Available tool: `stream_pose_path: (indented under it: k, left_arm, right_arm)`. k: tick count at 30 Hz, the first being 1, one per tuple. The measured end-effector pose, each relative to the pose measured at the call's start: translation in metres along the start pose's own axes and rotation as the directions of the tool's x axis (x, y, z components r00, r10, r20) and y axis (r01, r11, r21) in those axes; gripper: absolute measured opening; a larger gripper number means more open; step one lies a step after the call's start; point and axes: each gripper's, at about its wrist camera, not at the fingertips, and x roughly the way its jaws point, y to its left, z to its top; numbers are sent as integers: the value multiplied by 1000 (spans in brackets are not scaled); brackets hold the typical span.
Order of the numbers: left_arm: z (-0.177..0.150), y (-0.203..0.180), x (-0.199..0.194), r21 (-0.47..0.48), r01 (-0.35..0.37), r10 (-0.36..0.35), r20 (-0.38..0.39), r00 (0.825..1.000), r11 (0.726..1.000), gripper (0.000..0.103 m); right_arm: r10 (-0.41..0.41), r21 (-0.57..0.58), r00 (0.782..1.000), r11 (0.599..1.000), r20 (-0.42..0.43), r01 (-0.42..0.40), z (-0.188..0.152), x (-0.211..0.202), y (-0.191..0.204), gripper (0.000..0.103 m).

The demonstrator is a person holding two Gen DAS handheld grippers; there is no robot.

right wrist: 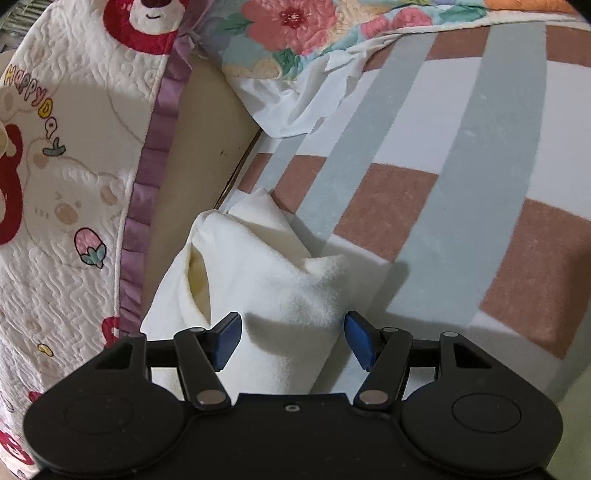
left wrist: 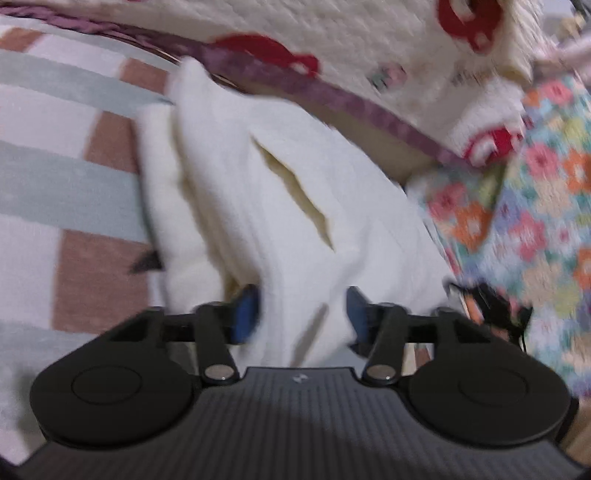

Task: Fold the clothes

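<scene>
A white fleecy garment [left wrist: 280, 192] lies bunched in folds on a striped blanket [left wrist: 55, 184]. In the blurred left wrist view my left gripper [left wrist: 302, 314] stands low over its near end; the blue pads [left wrist: 247, 314] are apart with a fold of the cloth between them, and no squeeze shows. In the right wrist view the same garment [right wrist: 266, 280] rises in a soft peak just ahead of my right gripper [right wrist: 293, 338]. Its jaws are wide apart, with a gap between each pad and the cloth.
The blanket [right wrist: 443, 184] has grey, white and brown blocks. A white quilt with red bears and a purple frill [right wrist: 74, 166] hangs beside the garment, over a beige panel [right wrist: 195, 147]. A floral quilt [right wrist: 295, 26] lies beyond. Something small and black [left wrist: 491, 299] sits by the floral quilt [left wrist: 535, 203].
</scene>
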Motion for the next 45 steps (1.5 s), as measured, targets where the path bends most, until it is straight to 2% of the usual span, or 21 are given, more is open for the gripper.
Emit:
stream_pose_path:
  k: [3,5,6,7,8,9,10,11,14,17,18,21,25,27,31,33,36,39,41,42,45]
  left_arm:
    - [1,-2,12,33,-50,51,-35,998,998,55]
    - [2,-2,17,42,-81,82,-31,996,996,52]
    - [2,-3,19,47,-97,98,-27,995,994,47]
    - [2,0,22,32,-114,115,-26,993,993,20]
    - [1,4,26,5,-131,131,-28,991,991,17]
    - [2,7,27,-32,-135,134,-30,990,990,15]
    - [3,9,26,-75,-131,129,-31,991,989,12]
    - [5,11,25,-118,-127,124,-33,992,985,11]
    - [12,-9,0,-61,-138,139,13,990,989,10]
    - [11,-16,-24,-106,-135,139,39,989,985,10]
    - [8,-10,-21,-134,-142,146,20,989,981,10]
    - [-1,10,0,-208,-167,161,-44,986,964,10]
    - [2,-4,-2,-149,-197,194,-40,980,969,10]
    - [3,-11,-10,-120,-193,190,-36,981,974,10]
    - [-6,-3,-6,-143,-203,193,-82,978,969,10]
    - [-7,-7,-1,-86,-227,217,-111,970,970,12]
    - [2,-26,2,83,-276,285,-143,948,958,15]
    - [11,-25,-2,60,-270,276,-210,938,961,16]
    - [16,-24,-6,124,-265,289,-256,923,956,33]
    - [18,-25,-10,173,-277,315,-258,913,945,34]
    - [39,-30,-30,229,-261,302,-167,938,938,33]
  right_arm:
    - [31,2,999,1000,-19,-31,0,9,-1,69]
    - [64,94,998,994,-18,-62,1,14,-13,68]
    - [76,132,997,989,-10,-74,1,16,-17,68]
    - [88,154,996,984,4,-88,0,17,-19,68]
    - [85,144,996,986,10,-86,2,18,-18,67]
    - [71,110,997,991,14,-72,3,19,-14,60]
    - [43,79,999,996,16,-44,2,20,-9,33]
    - [17,50,1000,999,20,-18,2,20,-4,30]
    - [43,14,998,999,46,-44,9,6,10,22]
    - [84,-99,994,992,64,-78,15,-19,37,21]
    - [73,-136,995,989,65,-63,14,-22,43,21]
    - [17,-114,998,993,55,-10,11,-10,32,21]
    - [-43,-94,998,994,48,48,4,-1,16,21]
    - [-37,-135,998,990,59,45,5,-10,22,21]
    - [-64,-189,997,979,53,73,6,-10,25,20]
    - [-87,-193,995,977,49,95,6,-7,22,20]
    - [-123,-218,991,967,55,132,-1,-6,20,20]
    - [-129,-230,990,963,55,138,0,-6,22,20]
    - [-135,-245,989,958,57,145,0,-5,24,21]
    - [-142,-265,988,952,61,153,-1,-5,27,21]
    - [-153,-289,987,944,50,161,-1,0,27,21]
